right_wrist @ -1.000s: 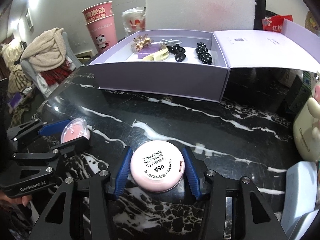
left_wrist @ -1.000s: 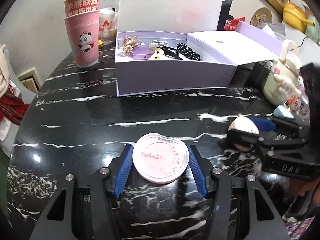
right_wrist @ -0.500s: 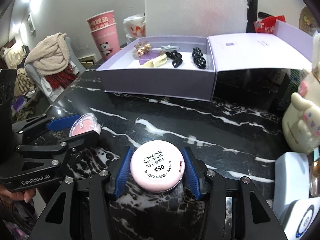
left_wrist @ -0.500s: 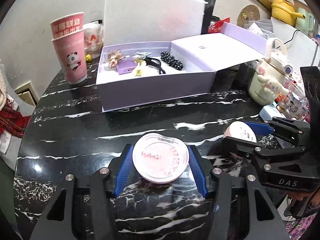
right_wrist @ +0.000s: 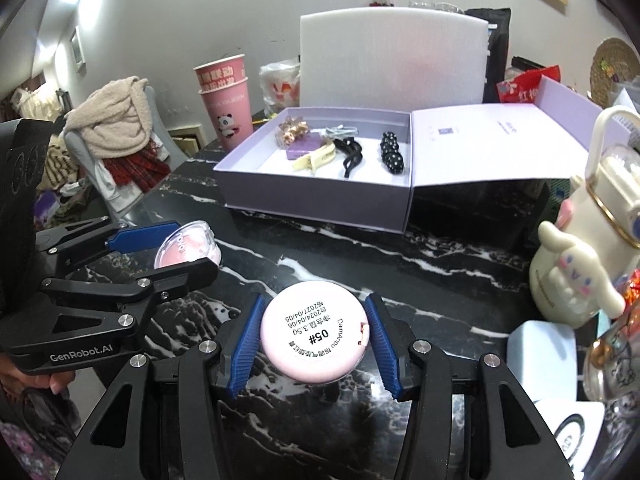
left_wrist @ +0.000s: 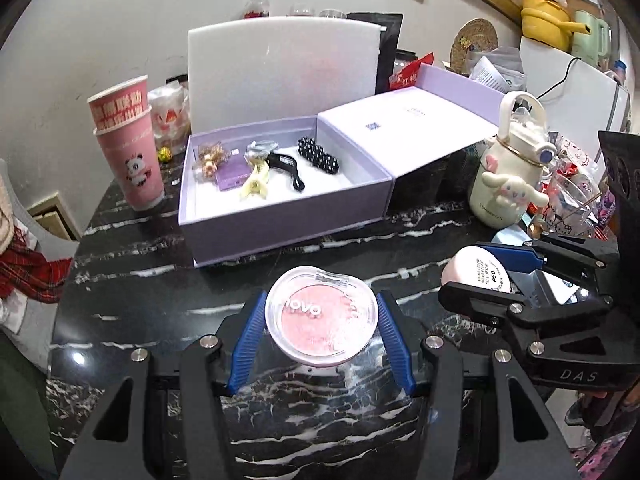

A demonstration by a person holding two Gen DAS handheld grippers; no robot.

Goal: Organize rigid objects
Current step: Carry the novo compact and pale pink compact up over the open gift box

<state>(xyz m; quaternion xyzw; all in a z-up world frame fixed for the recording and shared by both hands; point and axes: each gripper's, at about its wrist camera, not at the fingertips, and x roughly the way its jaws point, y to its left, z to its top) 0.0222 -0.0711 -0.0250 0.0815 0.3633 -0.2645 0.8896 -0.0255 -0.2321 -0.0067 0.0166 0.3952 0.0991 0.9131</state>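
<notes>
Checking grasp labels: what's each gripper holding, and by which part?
Left gripper: clear-lidded blush compact, pads on its opposite side edges. Right gripper: pink round compact, label side up, gripped by its rim.

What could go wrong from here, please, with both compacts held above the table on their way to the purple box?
1. The left gripper pinches the clear-lidded blush compact only by its smooth rim; it could slip and drop onto the marble table.
2. The right gripper holds the round pink compact the same way, label side up.
3. The purple box already holds hair clips near its back, so a careless placement may knock them.
</notes>
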